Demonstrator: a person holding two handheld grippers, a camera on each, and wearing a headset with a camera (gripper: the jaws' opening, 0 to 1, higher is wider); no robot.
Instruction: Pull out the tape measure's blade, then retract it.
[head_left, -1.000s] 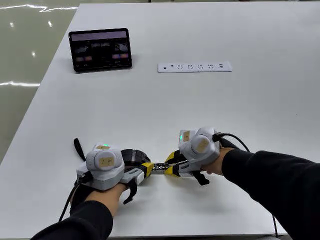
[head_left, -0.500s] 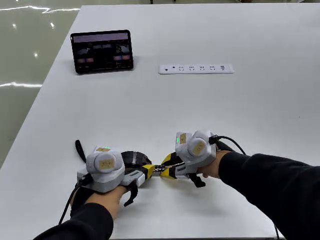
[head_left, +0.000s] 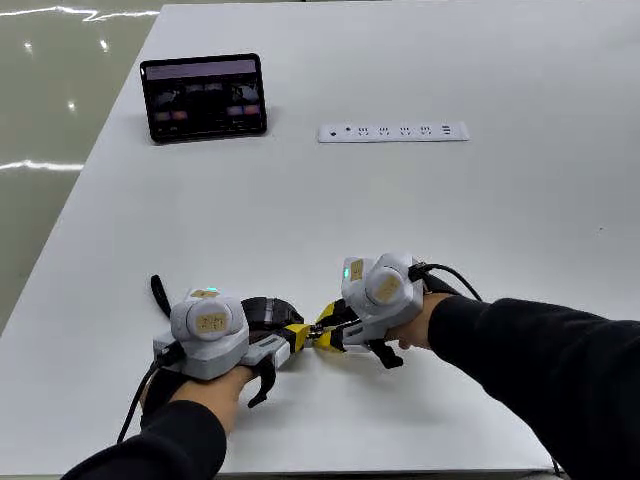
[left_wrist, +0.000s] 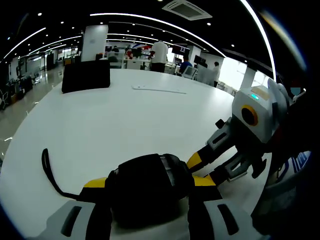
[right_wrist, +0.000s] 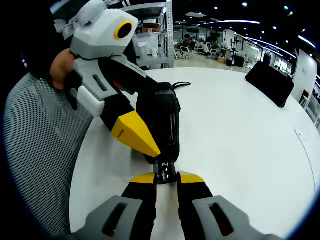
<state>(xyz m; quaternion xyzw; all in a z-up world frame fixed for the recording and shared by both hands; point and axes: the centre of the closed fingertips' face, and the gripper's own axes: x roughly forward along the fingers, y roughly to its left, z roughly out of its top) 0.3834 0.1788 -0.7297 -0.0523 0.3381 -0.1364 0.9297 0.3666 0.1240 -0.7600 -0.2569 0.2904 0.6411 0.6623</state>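
Yellow-tipped left tool (left_wrist: 150, 183), closed on the sides of the tape measure (left_wrist: 150, 197), its black case pinned between both jaws and resting on the white tabletop (head_left: 400, 220). Right tool (right_wrist: 167, 179) facing the left one at close range, jaws nearly together and pinching the end of the blade (right_wrist: 165, 170). Blade out of the case by a short length only, printed markings legible between the right tool's tips and the case mouth. In the head view, both tools tip to tip near the front edge of the tabletop, dark sleeve (head_left: 540, 360) behind the right one. Black wrist strap (left_wrist: 46, 167) leading off the case to the left, lying flat on the surface. Dark cable (head_left: 455, 272) looping off the back of the right tool. Further out, toward the far left corner of the tabletop, a dark tablet (head_left: 203, 97) propped upright with its screen lit. To its right and well apart, a white power strip (head_left: 393, 131) lying flat. Beyond the left edge, glossy floor (head_left: 60, 100) with streaks of reflected ceiling light.
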